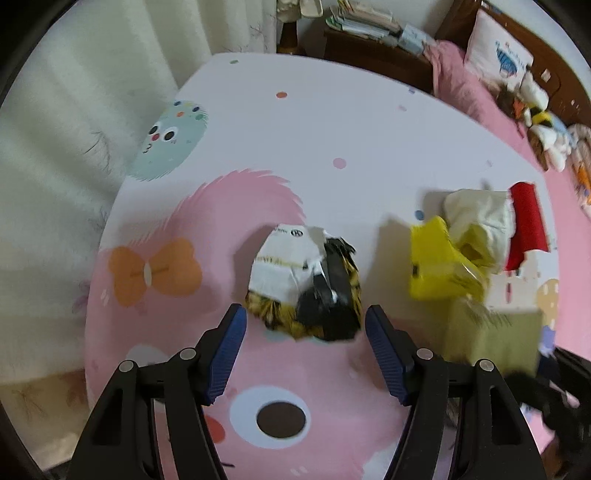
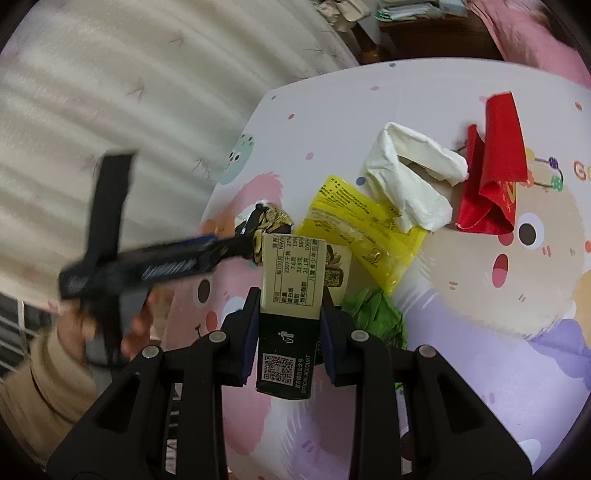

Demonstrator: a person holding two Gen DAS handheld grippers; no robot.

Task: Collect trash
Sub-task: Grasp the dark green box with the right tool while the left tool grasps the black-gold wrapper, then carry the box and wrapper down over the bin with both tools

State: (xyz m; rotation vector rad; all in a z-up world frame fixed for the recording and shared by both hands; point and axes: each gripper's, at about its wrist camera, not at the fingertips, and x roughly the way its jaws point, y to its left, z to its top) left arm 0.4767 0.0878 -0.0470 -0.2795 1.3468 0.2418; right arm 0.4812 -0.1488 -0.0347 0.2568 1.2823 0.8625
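A crumpled white, black and gold wrapper (image 1: 304,282) lies on the cartoon-print table (image 1: 314,125). My left gripper (image 1: 304,319) stands open just in front of it, one finger on each side of its near edge. My right gripper (image 2: 287,308) is shut on a small beige and black carton (image 2: 290,295), held above the table. The same carton (image 1: 491,332) shows blurred in the left wrist view. Beyond lie a yellow packet (image 2: 364,227), a white tissue (image 2: 406,181), red paper (image 2: 495,170) and green paper (image 2: 376,317). The left gripper (image 2: 236,240) also appears in the right wrist view, beside the wrapper (image 2: 267,218).
A cream curtain (image 1: 74,110) hangs left of the table. A bed with pink bedding (image 1: 480,96), a pillow and soft toys lies at the right. A dark wooden stand with stacked books (image 1: 369,22) is behind. A hand in a beige sleeve (image 2: 44,369) holds the left gripper.
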